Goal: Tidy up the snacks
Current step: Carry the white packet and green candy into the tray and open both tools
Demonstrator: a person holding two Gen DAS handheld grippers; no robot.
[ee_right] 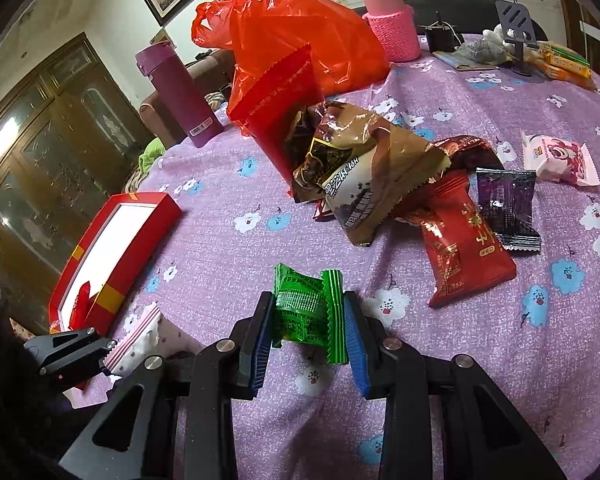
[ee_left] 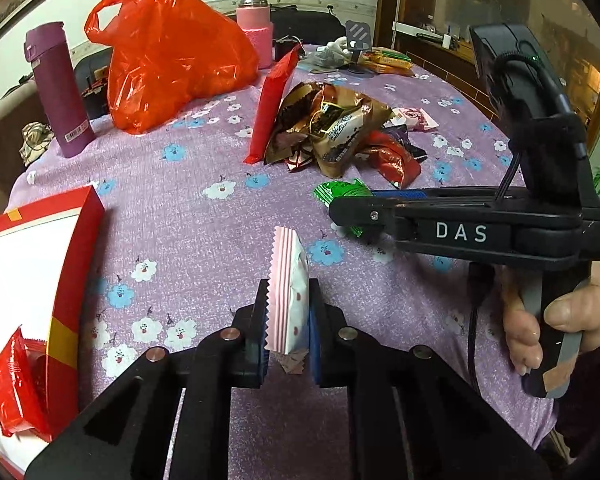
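Holding one snack each, both grippers are busy. The left gripper (ee_left: 288,316) has its jaws squeezed on a pink and white snack packet (ee_left: 290,288), which stands up between them. The right gripper (ee_right: 306,320) has its jaws closed on a green candy packet (ee_right: 306,308).

Off to the left of the left jaws sits the red box (ee_left: 82,248). Only one red snack packet (ee_left: 14,384) shows inside it, down in its near corner, so the job looks like it has just begun.

Ahead of the right jaws lies a pile of snacks (ee_right: 380,176) on the purple tablecloth (ee_right: 228,264): a brown bag, a red one, a dark purple one, and a pink bear packet (ee_right: 560,158) further right. These are left to pack. Behind the pile is an orange plastic bag (ee_right: 300,40); I cannot tell what is in it.
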